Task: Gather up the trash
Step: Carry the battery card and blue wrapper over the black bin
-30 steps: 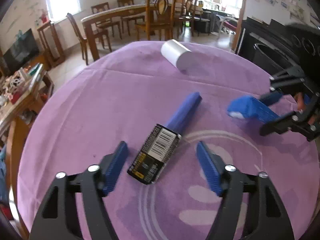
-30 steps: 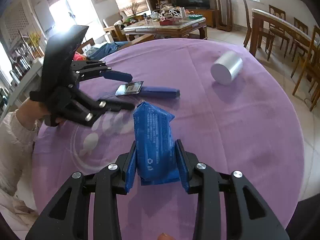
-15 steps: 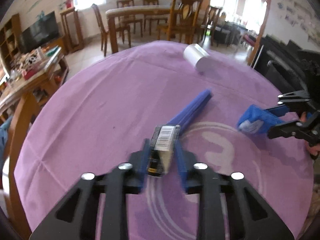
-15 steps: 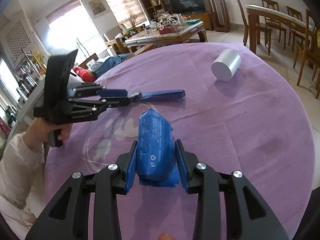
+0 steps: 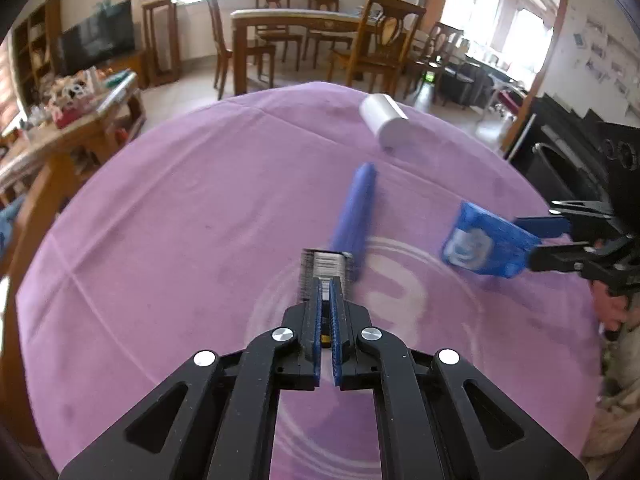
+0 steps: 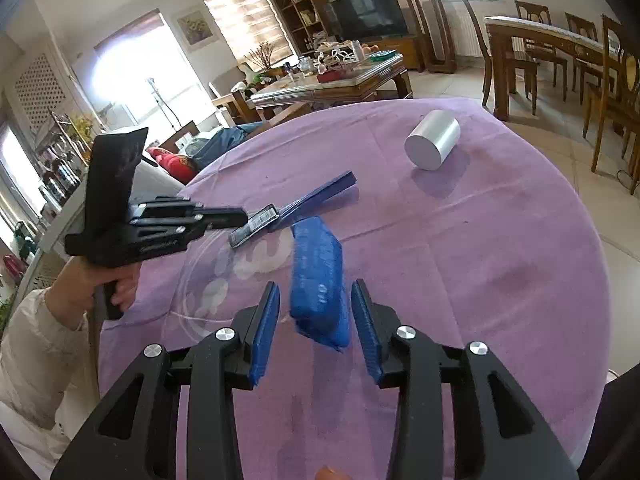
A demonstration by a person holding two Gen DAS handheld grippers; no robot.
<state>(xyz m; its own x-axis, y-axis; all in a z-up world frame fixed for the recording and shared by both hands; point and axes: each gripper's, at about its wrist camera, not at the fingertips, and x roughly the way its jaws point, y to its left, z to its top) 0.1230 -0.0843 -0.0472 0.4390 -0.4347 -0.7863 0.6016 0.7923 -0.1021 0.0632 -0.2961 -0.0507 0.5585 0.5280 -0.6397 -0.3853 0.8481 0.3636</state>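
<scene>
Left wrist view: left gripper (image 5: 327, 312), jaws nearly together, clamped on the barcoded end of a flat black wrapper (image 5: 326, 268), which is joined to a long blue strip (image 5: 354, 212) running away toward the white cylinder (image 5: 385, 126). The cylinder lies on its side at the far edge of the purple cloth (image 5: 180, 208); wrapper and strip sit between it and the camera, the strip blurred. To the right of the strip, the right gripper (image 5: 532, 240) reaches in with a blue packet (image 5: 486, 242) at its tips; a black bin (image 5: 560, 168) stands off the cloth, right of the cylinder. Right wrist view: right gripper (image 6: 316, 320), jaws just opening, pads standing clear on both sides of the blue packet (image 6: 318, 280), which is blurred between them, so whether it rests on the cloth (image 6: 480, 260) cannot be told. Left gripper (image 6: 236, 216) enters from the left, a hand (image 6: 104, 284) on its handle, wrapper (image 6: 256, 224) in its tips, strip (image 6: 320, 196) trailing toward the cylinder (image 6: 432, 144). Step in hand, by judgement: wrapper secured, packet being let go. Next move likely calls for carrying the wrapper to a trash container, then regrasping the packet.
</scene>
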